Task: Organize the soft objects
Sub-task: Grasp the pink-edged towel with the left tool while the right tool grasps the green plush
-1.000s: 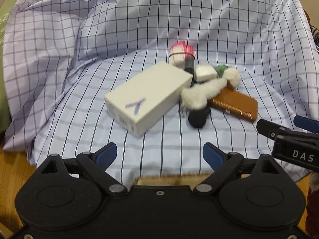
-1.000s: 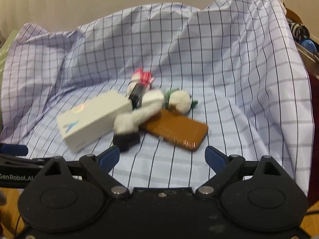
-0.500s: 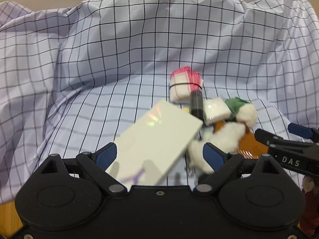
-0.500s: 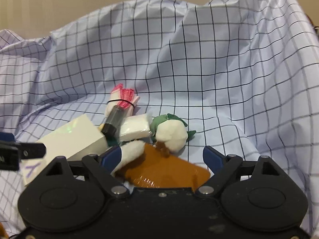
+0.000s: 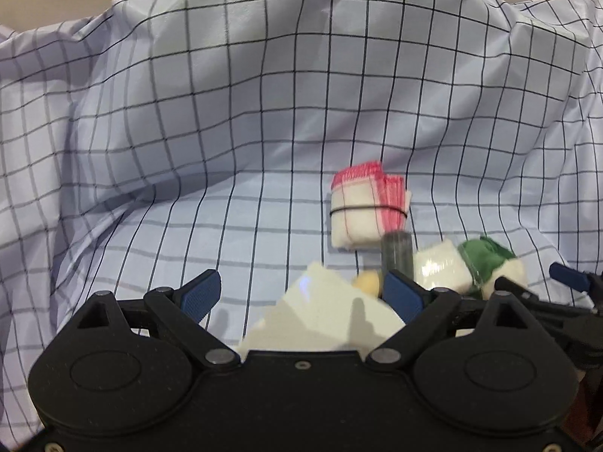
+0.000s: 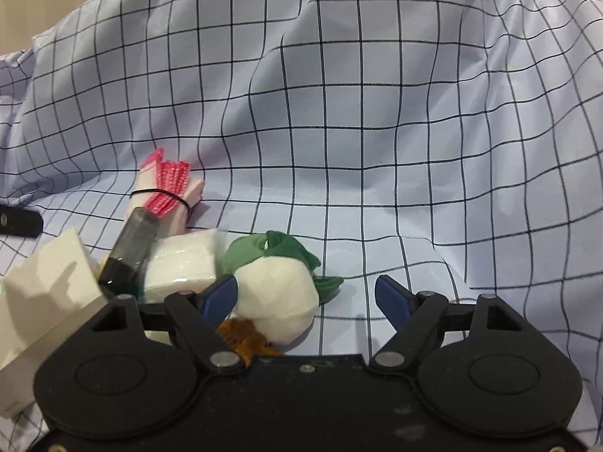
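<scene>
Nothing sorted yet, judging by the heap: all items lie bunched together on the checked cloth [image 5: 188, 132], no pile or container for soft things in view.

L to R in the left wrist view: left tool [image 5: 301, 292] spread wide, empty, hovering over the white box [image 5: 324, 320], whose corner sits between its fingers w/o pad contact. Behind it, the pink-edged cloth bundle [image 5: 361, 211] w/ a black band, then a dark tube [image 5: 395, 250], a wrapped white pad [image 5: 441, 267], and the green-and-white plush [image 5: 490, 260].

Right tool [image 6: 306, 293] also empty; its jaws have just been closing, w/ the plush [image 6: 279, 290] partly between them, left finger [image 6: 218, 295] beside it, no squeeze seen. An orange-brown flat item [image 6: 241, 333] lies under the plush.

Left to do: basically all of it. Plush looks like the first pick.
</scene>
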The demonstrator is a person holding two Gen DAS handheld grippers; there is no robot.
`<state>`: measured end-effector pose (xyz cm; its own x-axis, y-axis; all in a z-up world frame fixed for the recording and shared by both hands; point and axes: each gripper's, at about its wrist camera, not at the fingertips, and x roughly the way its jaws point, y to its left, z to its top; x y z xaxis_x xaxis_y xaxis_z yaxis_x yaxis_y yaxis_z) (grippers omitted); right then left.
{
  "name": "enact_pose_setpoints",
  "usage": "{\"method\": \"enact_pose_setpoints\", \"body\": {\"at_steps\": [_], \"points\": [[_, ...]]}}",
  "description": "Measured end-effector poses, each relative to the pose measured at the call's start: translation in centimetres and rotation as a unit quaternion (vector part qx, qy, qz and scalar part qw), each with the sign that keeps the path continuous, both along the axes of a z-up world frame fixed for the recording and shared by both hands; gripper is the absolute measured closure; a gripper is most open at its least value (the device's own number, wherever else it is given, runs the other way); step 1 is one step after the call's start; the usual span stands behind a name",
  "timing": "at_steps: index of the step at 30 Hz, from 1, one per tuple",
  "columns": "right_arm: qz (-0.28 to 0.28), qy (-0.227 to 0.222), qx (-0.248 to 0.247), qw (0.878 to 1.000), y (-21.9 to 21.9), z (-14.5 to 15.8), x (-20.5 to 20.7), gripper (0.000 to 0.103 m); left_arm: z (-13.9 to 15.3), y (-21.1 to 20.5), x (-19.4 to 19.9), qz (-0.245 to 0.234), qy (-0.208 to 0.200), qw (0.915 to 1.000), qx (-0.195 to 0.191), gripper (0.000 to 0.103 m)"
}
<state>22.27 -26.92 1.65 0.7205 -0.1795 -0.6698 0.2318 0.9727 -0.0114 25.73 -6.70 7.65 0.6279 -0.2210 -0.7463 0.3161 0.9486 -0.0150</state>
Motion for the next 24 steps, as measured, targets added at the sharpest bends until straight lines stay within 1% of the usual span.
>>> {"method": "enact_pose_setpoints", "body": {"at_steps": [3,9,13,17,24], "points": [[0.011,0.003,0.008,1.0,-0.2,-0.4,0.8,0.024,0.2,-0.9,1.5,-0.006,0.0,1.0,-0.005,0.013],[0.029,0.006,-0.005,1.0,0.3,-1.0,2.1,0.024,-0.1,-2.8,5.5,-0.019,0.023,0.9993,-0.022,0.013],[0.032,0.009,-0.007,0.999,0.1,-1.4,2.6,0.024,-1.3,-4.9,7.4,-0.039,0.038,0.9985,-0.006,0.013],[0.039,0.014,-0.01,0.999,0.1,-1.9,3.1,0.024,-2.9,-6.5,9.0,-0.049,0.057,0.9971,0.012,0.013],[0.046,0.019,-0.008,0.999,-0.3,-2.6,3.7,0.024,-5.3,-8.2,11.0,-0.06,0.096,0.9935,0.015,0.013]]}}
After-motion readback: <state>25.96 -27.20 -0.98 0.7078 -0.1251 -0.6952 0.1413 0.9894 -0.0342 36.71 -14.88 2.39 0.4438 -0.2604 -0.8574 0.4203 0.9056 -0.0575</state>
